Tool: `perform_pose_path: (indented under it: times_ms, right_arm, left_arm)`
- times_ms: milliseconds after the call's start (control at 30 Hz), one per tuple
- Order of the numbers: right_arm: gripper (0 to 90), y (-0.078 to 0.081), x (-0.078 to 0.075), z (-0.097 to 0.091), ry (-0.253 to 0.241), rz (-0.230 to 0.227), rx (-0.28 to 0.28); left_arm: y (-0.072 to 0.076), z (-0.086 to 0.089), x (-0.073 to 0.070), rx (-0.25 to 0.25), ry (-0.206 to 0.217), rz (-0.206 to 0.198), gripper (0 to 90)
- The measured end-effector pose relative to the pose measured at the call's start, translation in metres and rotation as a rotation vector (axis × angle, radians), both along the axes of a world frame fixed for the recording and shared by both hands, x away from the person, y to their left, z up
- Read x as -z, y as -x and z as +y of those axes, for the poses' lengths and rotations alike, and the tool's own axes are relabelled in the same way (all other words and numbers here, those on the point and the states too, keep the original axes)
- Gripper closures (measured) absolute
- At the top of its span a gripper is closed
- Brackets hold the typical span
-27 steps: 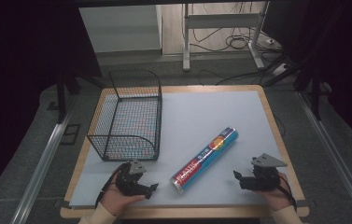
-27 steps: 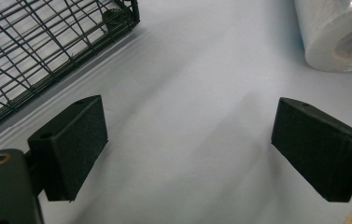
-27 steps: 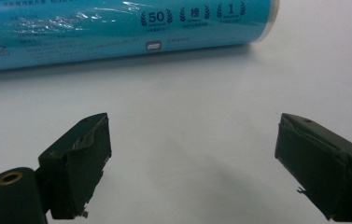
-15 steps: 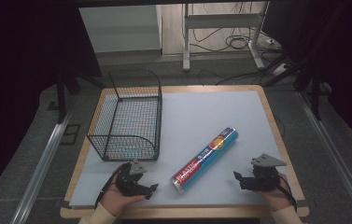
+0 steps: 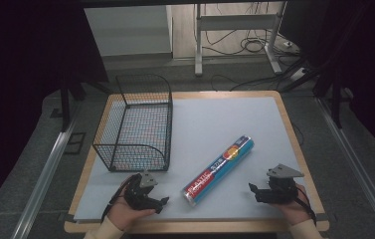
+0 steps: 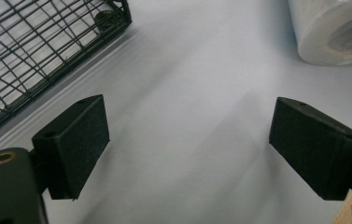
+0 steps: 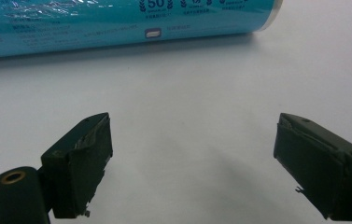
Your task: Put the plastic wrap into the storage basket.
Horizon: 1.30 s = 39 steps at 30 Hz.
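Nothing moved: roll (image 5: 219, 170) lies between both tongs.

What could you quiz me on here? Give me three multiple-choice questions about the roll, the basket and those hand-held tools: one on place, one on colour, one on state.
1. Where does the roll of plastic wrap lie?
A. inside the wire basket
B. on the mat between the two tools
C. on the floor

2. What colour is the wire basket?
A. black
B. red
C. yellow

3. How do the left tool and right tool stand?
A. both open, holding nothing
B. both clamped on the roll
C. one gripping the basket

Answers: 1 B, the roll rests slantwise on the blue-grey mat between the hands. 2 A, its mesh is black. 3 A, both gripper views show jaws wide apart over bare mat.
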State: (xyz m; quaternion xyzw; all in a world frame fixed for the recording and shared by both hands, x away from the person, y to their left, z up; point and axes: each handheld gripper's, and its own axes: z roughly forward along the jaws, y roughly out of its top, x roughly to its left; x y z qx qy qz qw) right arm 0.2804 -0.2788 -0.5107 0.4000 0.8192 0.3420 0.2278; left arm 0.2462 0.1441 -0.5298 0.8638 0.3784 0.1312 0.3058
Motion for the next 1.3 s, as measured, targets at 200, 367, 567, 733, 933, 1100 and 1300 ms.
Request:
perform_pose_path:
  times_ms: [200, 367, 567, 733, 933, 1100, 1300]
  right_arm:
    - [12.0, 0.001, -0.001, 0.0, 0.001, -0.004, -0.004]
    - [12.0, 0.001, -0.001, 0.0, -0.009, -0.005, -0.008]
    - [12.1, 0.001, -0.002, -0.001, -0.014, -0.014, -0.004]
    - [12.1, 0.002, -0.002, -0.001, -0.009, -0.017, -0.001]
    - [12.4, 0.003, -0.003, 0.0, -0.008, -0.022, 0.003]
    - [12.4, 0.003, -0.003, 0.0, -0.01, -0.027, 0.005]
    - [12.5, 0.004, -0.004, 0.001, -0.014, -0.029, 0.002]
  left_arm:
    - [0.003, -0.006, -0.014, -0.001, 0.017, 0.008, 12.2]
    - [0.005, -0.014, -0.028, 0.014, 0.019, -0.007, 12.4]
    - [0.003, -0.02, -0.042, 0.008, 0.03, -0.014, 13.2]
    - [-0.001, -0.031, -0.046, 0.009, 0.014, -0.003, 13.4]
    - [-0.006, -0.042, -0.055, 0.027, 0.007, -0.016, 13.4]
    - [-0.008, -0.05, -0.061, 0.051, 0.007, -0.016, 13.4]
    - [-0.009, -0.055, -0.067, 0.062, 0.004, -0.026, 13.4]
